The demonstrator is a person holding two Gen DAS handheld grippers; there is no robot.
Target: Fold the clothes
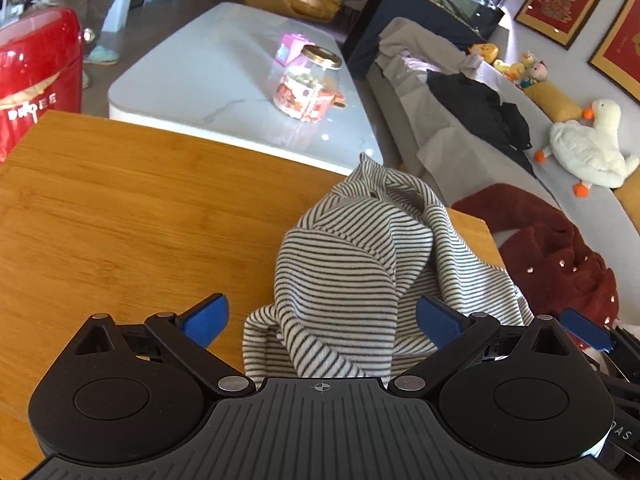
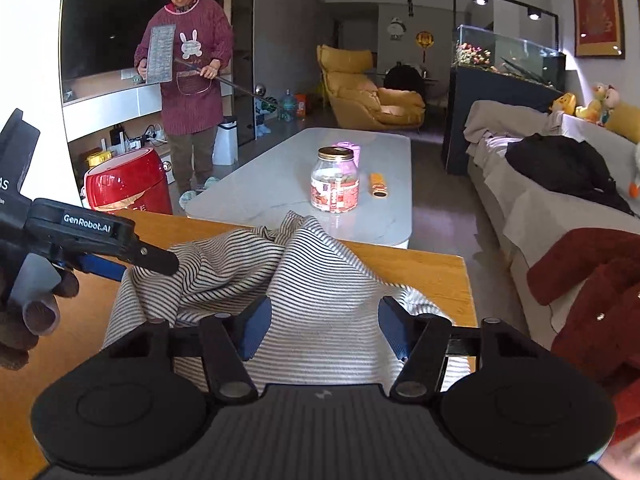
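Note:
A black-and-white striped garment (image 1: pixel 352 264) lies crumpled in a heap on the wooden table (image 1: pixel 120 208), near its right edge. My left gripper (image 1: pixel 322 322) stands wide open, its blue pads either side of the heap's near part and not pressing on it. In the right wrist view the striped garment (image 2: pixel 320 300) spreads between the blue pads of my right gripper (image 2: pixel 325 332), which is open with the pads apart from the cloth. The left gripper (image 2: pixel 120 260) reaches in from the left over the cloth's left edge, held by a gloved hand (image 2: pixel 32 312).
Beyond the wooden table stands a white marble coffee table (image 2: pixel 280 176) with a glass jar (image 2: pixel 335 184). A red drum (image 2: pixel 128 184) sits at the left. On the grey sofa (image 1: pixel 448 128) at the right lie a red jacket (image 1: pixel 560 248) and dark clothes. A person (image 2: pixel 188 80) stands at the back left.

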